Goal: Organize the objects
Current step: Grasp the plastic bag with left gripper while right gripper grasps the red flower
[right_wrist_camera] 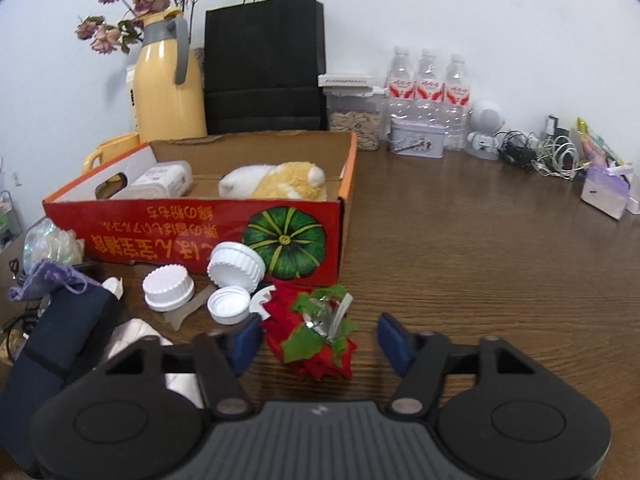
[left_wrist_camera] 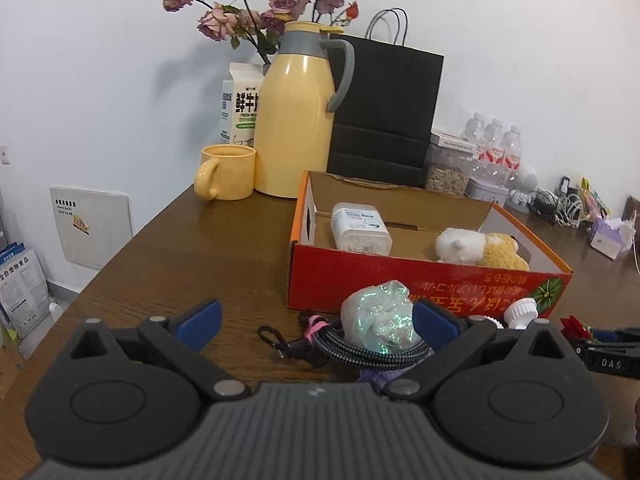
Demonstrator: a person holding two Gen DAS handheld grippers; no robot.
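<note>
Two items in red box: white tub, plush toy; both grippers apart, gripping nothing

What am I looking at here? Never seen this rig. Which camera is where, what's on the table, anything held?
There is no robot arm: a person carries a hand-held gripper in each hand, each with a fisheye camera looking along its blue-padded fingers.

The left view shows the left hand-held gripper open around an iridescent wad and a black cord.

The right view shows the right hand-held gripper framing a red fabric flower; its pads do not yet press it.

The red cardboard box on the wooden table holds a plush toy and a plastic container. White caps lie in front of the box. Nothing is held.
</note>
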